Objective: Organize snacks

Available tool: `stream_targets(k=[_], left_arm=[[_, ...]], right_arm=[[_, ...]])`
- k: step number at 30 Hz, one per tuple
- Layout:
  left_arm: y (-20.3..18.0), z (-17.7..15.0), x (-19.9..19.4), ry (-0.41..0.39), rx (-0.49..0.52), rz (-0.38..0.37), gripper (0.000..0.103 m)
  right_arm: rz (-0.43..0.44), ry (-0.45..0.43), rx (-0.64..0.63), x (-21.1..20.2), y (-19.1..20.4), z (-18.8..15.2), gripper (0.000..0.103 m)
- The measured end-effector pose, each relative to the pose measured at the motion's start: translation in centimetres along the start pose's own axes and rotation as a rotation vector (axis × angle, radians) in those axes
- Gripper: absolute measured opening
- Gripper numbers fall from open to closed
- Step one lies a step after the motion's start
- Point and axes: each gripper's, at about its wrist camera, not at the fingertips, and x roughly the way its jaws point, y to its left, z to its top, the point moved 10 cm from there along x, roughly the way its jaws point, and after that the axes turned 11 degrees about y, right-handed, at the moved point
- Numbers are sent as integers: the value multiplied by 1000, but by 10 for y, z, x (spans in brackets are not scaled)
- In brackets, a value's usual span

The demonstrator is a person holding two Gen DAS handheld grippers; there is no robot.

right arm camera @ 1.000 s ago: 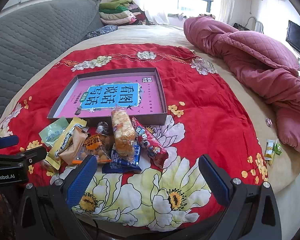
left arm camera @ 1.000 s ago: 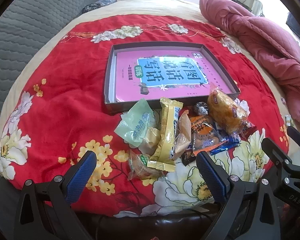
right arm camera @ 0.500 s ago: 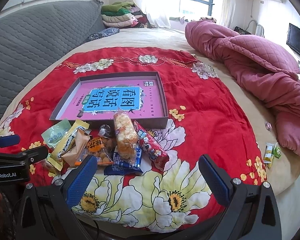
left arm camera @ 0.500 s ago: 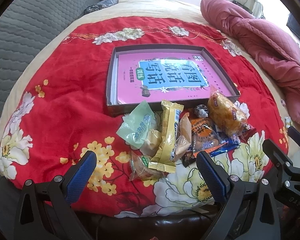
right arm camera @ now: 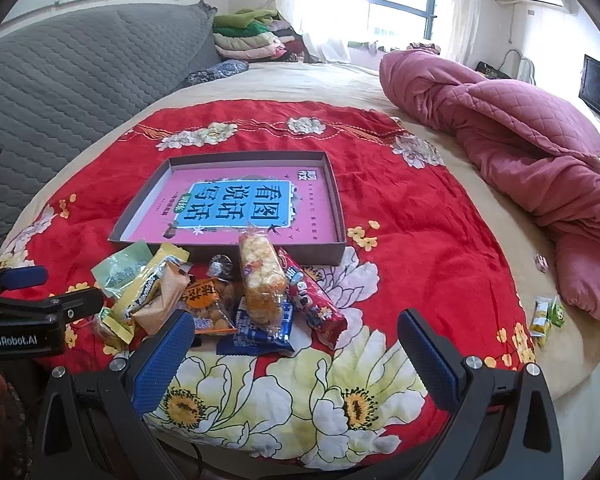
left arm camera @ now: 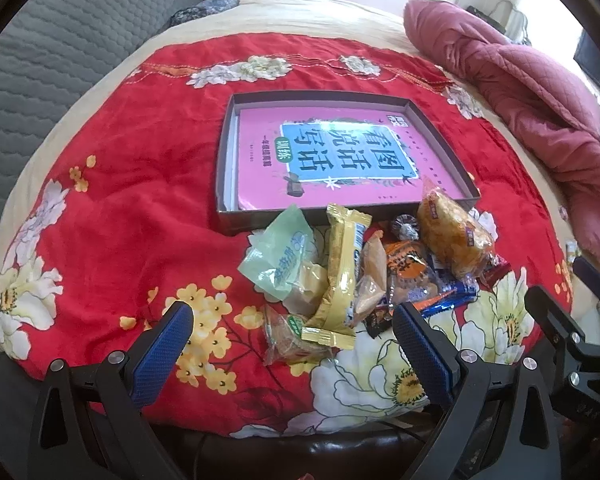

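A pile of wrapped snacks lies on the red flowered cloth point(left arm camera: 112, 220) in front of a shallow brown box point(left arm camera: 225, 184) with a pink book inside. The pile holds a pale green packet point(left arm camera: 282, 256), a yellow packet point(left arm camera: 342, 268), an orange packet point(left arm camera: 406, 266) and a clear pack of golden puffs point(left arm camera: 452, 236). In the right wrist view I see the box point(right arm camera: 336, 216), the puffs point(right arm camera: 260, 280) and a red packet point(right arm camera: 314, 300). My left gripper point(left arm camera: 292, 340) is open and empty, just short of the pile. My right gripper point(right arm camera: 296, 348) is open and empty, near the pile's front edge.
A crumpled pink quilt point(right arm camera: 520, 140) lies at the right on the beige bed. A grey quilted headboard point(right arm camera: 80, 68) runs along the left. Two small green and yellow packets point(right arm camera: 544, 314) lie off the cloth at the right. Folded clothes point(right arm camera: 252, 36) are stacked at the back.
Both views have shifted slightly forward and tilted up; the pile sits a little lower in each view. The snacks have not moved and both grippers stay open.
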Motion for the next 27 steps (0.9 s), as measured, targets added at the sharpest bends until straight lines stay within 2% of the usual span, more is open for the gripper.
stream_targets(k=[13, 18, 27], left_arm=[[22, 11, 13, -24, -70, -73, 100], [29, 13, 20, -6, -85, -83, 100], [39, 24, 37, 12, -93, -158, 100]], right_arm=[[34, 8, -3, 8, 4, 1, 102], [49, 19, -6, 13, 7, 0, 102], [70, 40, 2, 25, 10, 0, 102]])
